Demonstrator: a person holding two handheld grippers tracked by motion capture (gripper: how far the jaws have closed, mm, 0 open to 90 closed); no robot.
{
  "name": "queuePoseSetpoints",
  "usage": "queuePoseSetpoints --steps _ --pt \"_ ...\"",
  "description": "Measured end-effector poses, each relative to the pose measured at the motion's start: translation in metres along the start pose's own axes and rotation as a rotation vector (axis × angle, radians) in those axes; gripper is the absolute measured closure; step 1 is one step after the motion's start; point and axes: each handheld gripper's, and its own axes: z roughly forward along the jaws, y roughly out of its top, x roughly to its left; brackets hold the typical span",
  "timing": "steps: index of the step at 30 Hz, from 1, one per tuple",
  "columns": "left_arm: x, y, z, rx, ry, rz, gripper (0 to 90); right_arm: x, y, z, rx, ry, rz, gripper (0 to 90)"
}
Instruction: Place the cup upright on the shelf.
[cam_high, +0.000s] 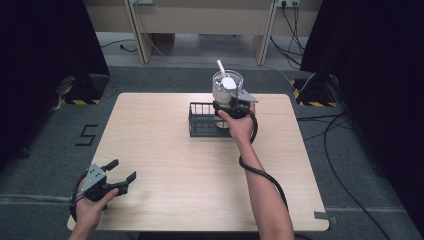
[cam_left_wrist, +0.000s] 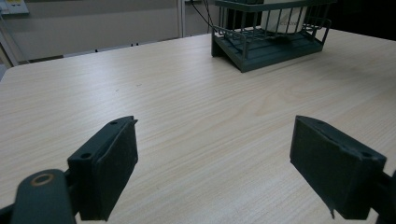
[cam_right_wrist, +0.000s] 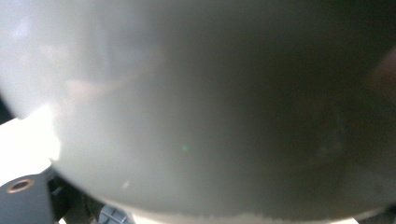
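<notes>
A clear cup (cam_high: 227, 84) with a white lid and a white straw stands tall at the right end of a dark wire basket (cam_high: 200, 122) at the table's far middle. My right gripper (cam_high: 231, 103) is at the cup's near side and looks shut on it. In the right gripper view the cup's pale wall (cam_right_wrist: 196, 107) is so close that it blurs and hides the jaws. My left gripper (cam_high: 125, 169) rests open near the front left corner, its pads (cam_left_wrist: 114, 172) wide apart over bare wood. The left gripper view shows the basket (cam_left_wrist: 261, 51) with the cup's white base (cam_left_wrist: 280, 21) inside.
The light wood table (cam_high: 165, 165) has free room between the basket and the front edge. Black cables trail from both grippers. Dark curtains flank the table, and cables lie on the grey floor to the right (cam_high: 340, 125).
</notes>
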Motion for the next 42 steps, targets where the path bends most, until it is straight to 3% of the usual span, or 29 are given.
queuePoseSetpoints --steps 6,13,24,42 --pt "0.001 -0.001 0.000 0.000 0.001 -0.002 14.5 0.002 0.001 0.000 -0.012 0.010 0.018 6.7" --pt "0.000 0.000 0.000 0.001 0.001 0.001 14.5 0.002 0.002 -0.006 -0.011 0.000 -0.004 7.6" --pt "0.000 0.000 0.001 0.002 0.005 0.001 14.5 -0.002 0.002 -0.028 -0.003 0.029 -0.015 7.0" --pt "-0.002 -0.001 0.002 0.011 0.007 0.005 14.5 -0.010 0.000 -0.063 0.004 0.030 -0.018 9.3"
